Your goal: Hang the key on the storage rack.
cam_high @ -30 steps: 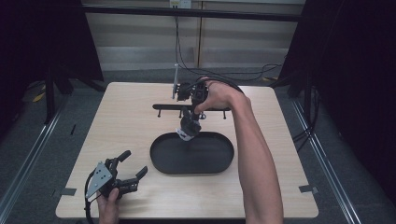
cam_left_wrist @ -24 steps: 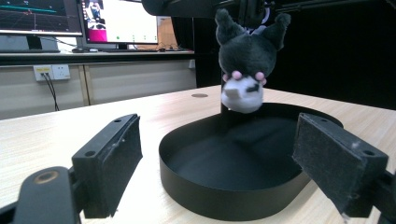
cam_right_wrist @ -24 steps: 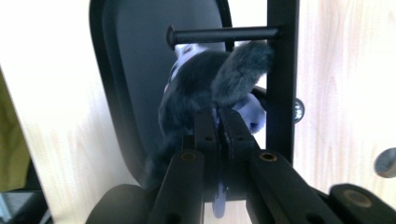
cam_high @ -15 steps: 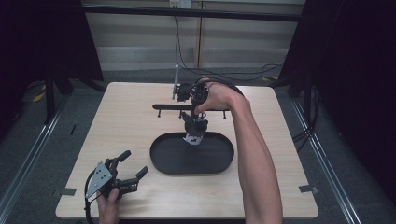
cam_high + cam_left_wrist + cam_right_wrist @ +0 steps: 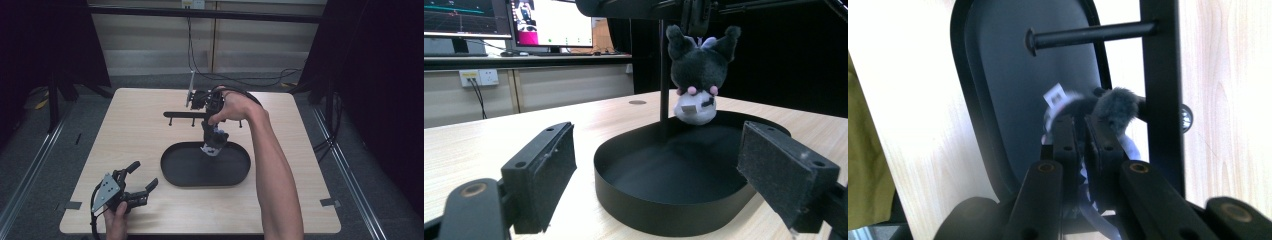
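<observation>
A tray (image 5: 185,172) sits mid-table (image 5: 135,130), a peg rack (image 5: 182,115) just behind it. A plush toy (image 5: 214,140) hangs over the tray's far edge. The left gripper (image 5: 137,180) rests near the table's near-left corner.

- The plush toy (image 5: 1083,107) is blurred and half hidden behind the right gripper (image 5: 1082,125) (jaws pressed together on it).
- The tray (image 5: 998,75) is cut off at the top edge.
- The monitor (image 5: 551,22) text is too small to read.
</observation>
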`<action>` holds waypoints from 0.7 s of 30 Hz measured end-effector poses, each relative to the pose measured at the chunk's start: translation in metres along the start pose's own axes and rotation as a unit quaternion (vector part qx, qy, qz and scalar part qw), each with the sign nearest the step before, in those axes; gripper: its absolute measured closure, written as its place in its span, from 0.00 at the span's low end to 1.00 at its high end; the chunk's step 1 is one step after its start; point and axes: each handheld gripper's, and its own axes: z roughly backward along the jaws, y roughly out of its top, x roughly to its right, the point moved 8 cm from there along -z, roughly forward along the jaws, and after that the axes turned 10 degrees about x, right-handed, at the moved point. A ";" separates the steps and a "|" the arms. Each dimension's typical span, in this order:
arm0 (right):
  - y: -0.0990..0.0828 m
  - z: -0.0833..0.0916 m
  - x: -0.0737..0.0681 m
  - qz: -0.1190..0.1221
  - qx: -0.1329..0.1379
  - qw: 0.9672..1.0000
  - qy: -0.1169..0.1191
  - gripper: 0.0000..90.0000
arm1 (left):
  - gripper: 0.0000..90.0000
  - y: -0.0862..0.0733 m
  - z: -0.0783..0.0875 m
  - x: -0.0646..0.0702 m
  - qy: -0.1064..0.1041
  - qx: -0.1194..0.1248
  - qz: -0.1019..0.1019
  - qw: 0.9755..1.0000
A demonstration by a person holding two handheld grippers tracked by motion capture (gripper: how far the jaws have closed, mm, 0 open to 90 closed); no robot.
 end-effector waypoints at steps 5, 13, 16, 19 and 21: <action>0.003 0.000 -0.003 -0.003 0.015 1.000 0.006 0.90 | 0.17 0.000 0.000 0.000 0.000 0.000 0.000 1.000; 0.004 0.005 -0.007 -0.033 0.045 0.998 0.021 0.81 | 0.17 0.000 0.000 0.000 0.001 0.000 0.001 1.000; 0.003 0.007 -0.010 -0.041 0.057 0.997 0.024 0.78 | 0.17 0.000 0.000 0.000 0.001 0.000 0.001 1.000; 0.004 0.009 -0.014 -0.046 0.074 0.996 0.023 0.75 | 0.17 0.000 0.000 0.000 0.000 0.000 0.000 1.000; 0.004 0.011 -0.017 -0.049 0.083 0.995 0.020 0.74 | 0.17 0.000 0.000 0.000 0.000 0.000 0.000 1.000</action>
